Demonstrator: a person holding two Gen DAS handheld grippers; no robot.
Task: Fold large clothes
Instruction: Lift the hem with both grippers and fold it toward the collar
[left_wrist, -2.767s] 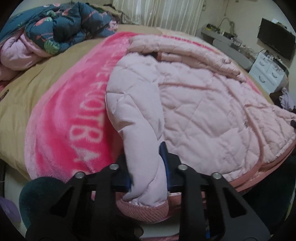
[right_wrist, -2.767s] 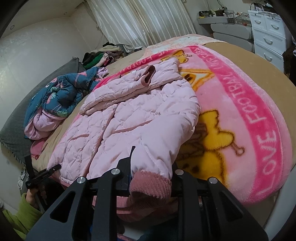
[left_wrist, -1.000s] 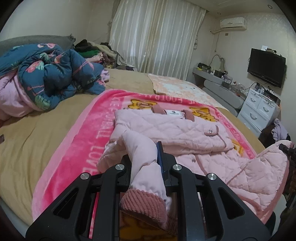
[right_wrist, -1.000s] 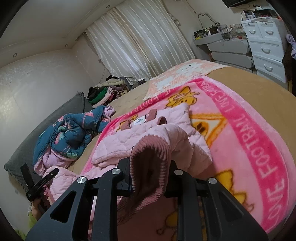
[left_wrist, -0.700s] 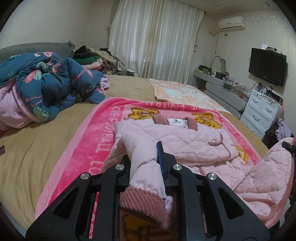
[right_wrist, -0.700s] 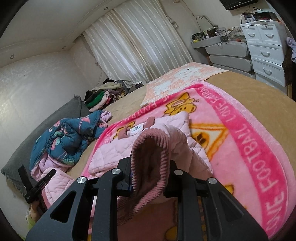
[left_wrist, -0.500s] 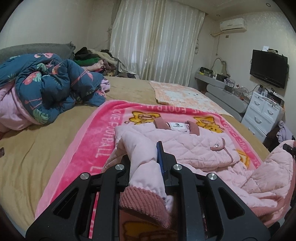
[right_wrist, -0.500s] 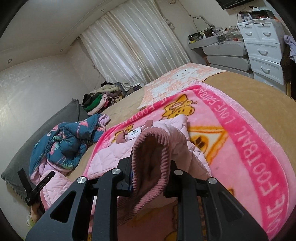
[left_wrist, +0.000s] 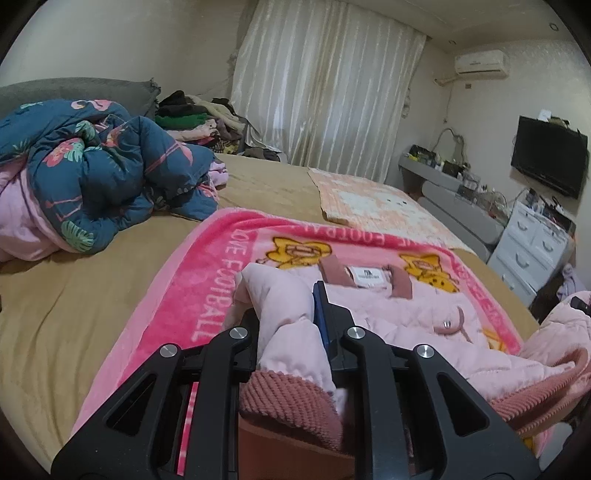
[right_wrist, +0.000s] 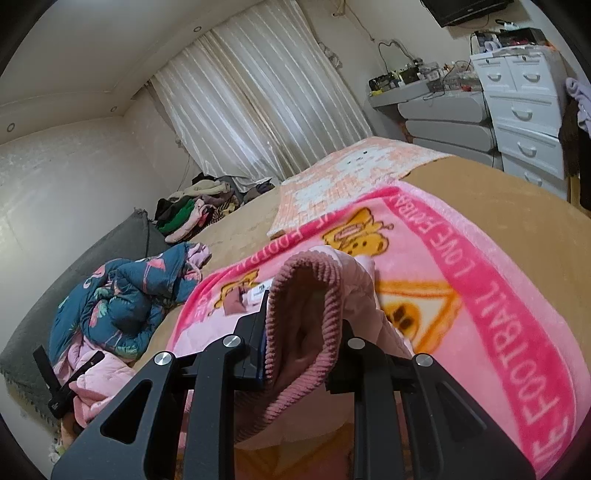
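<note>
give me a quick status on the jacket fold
Left gripper shut on a sleeve cuff, right gripper shut on the other. Pink jacket lying on the pink blanket. Nothing in the way.

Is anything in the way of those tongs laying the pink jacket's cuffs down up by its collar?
Nothing visible. Both tongs, left and right, grip a cuff, and between them and the collar lies only the jacket itself on the blanket.

Tan-sheeted bed (left_wrist: 74, 314), pink football blanket (left_wrist: 192, 291), crumpled navy floral duvet (left_wrist: 92, 173), peach mat (left_wrist: 365, 203), perhaps a clothes heap (left_wrist: 199, 118) behind
</note>
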